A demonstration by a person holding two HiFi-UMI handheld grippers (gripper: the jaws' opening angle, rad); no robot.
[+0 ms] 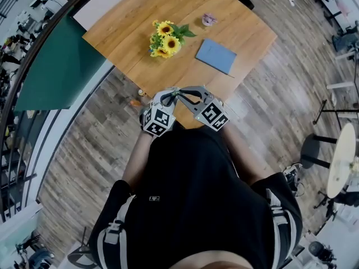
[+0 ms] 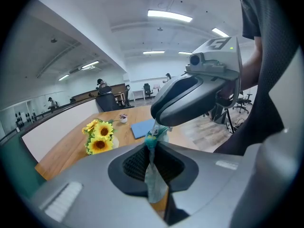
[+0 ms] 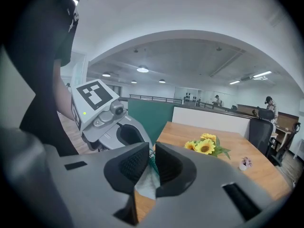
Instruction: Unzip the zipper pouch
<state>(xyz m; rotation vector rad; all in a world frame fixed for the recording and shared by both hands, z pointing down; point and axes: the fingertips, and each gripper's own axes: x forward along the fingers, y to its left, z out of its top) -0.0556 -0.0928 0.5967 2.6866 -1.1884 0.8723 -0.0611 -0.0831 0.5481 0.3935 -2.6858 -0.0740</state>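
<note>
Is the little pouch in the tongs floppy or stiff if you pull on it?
Probably floppy: the pouch hangs in a thin, creased fold between the left tongs. It looks light too, since those and the right tongs hold it by only small pinches of cloth. A pull would likely stretch or twist it, not move it as one stiff piece.

On the table point(image 1: 123, 32), sunflowers point(image 1: 165, 38) stand left of the flat pad point(image 1: 216, 56), a small pot point(image 1: 208, 19) farther back
</note>
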